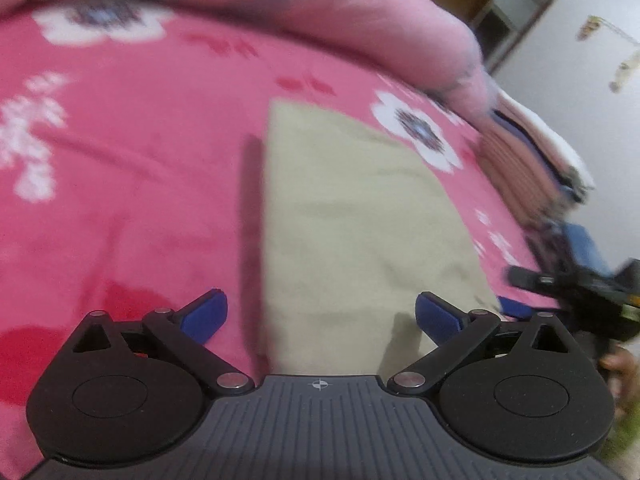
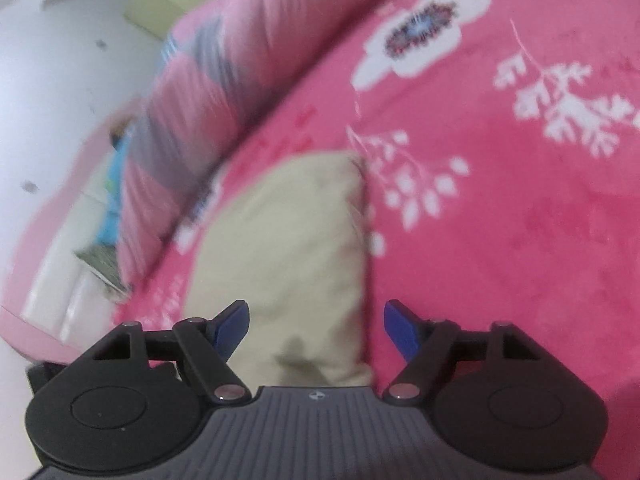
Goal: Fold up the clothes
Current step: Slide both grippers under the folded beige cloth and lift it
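A folded beige garment (image 1: 352,216) lies flat on the pink flowered bedspread (image 1: 140,168). My left gripper (image 1: 320,314) hangs over its near edge, open wide, with nothing pressed between the blue pads (image 1: 206,314). The right wrist view shows the same beige garment (image 2: 288,248) just ahead of my right gripper (image 2: 316,330), which is open, its pads clear of the cloth. At the right edge of the left wrist view, the right gripper (image 1: 560,280) shows as a dark blur beside the garment.
A rolled pink and grey quilt (image 2: 188,112) runs along the far side of the bed. A stack of folded cloths (image 1: 532,160) sits at the bed's right end. White wall (image 2: 60,80) and a doorway (image 1: 516,12) lie beyond.
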### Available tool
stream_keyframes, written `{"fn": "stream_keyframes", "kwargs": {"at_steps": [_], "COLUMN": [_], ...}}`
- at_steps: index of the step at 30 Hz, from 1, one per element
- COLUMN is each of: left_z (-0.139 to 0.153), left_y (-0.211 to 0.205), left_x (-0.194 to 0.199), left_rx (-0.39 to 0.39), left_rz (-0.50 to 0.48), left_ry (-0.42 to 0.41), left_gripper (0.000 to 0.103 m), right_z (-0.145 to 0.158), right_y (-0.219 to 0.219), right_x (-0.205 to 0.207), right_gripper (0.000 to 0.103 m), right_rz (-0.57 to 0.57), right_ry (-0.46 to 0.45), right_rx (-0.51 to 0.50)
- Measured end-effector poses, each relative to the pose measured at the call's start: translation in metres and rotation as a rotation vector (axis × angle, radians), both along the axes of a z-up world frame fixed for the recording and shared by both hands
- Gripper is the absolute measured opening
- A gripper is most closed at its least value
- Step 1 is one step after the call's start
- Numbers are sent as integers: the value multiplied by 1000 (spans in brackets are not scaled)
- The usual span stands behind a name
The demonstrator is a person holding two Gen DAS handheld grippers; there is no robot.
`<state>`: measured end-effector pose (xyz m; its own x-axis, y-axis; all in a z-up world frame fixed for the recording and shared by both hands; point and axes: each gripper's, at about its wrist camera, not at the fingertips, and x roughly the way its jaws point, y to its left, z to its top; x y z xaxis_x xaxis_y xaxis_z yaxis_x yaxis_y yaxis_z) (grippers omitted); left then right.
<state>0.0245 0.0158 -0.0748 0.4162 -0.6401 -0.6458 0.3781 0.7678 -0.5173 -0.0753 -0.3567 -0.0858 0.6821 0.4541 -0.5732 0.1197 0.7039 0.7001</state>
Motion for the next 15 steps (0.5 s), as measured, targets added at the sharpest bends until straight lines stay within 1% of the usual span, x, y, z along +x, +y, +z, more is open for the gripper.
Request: {"fn": "stream_keyframes", "kwargs": {"at_steps": [2, 5, 6, 9, 11, 15], "left_z": [-8, -11, -11, -15, -18, -23], "left_y": [-1, -4, -6, -10, -13, -23], "left_x": [8, 21, 25, 38, 46, 58], "left_rx": [-31, -70, -79, -123, -154, -186], "left_rz": [-39, -84, -99, -137, -161, -209], "left_ry": [28, 44, 49, 69, 84, 87], "left_gripper": [102, 102, 102, 102, 102, 103], "right_z": [-7, -9, -10, -12, -13, -15], "right_y": [2, 2, 3, 6, 9, 14], "right_x": [8, 22, 29, 47, 57, 76], "right_gripper": [80, 93, 95, 98, 98, 98], "right_rz": [22, 55, 66, 101, 131, 197], "right_ry": [27, 34, 40, 51, 51, 39], "right_rx": [-5, 44, 53, 80, 92, 121]}}
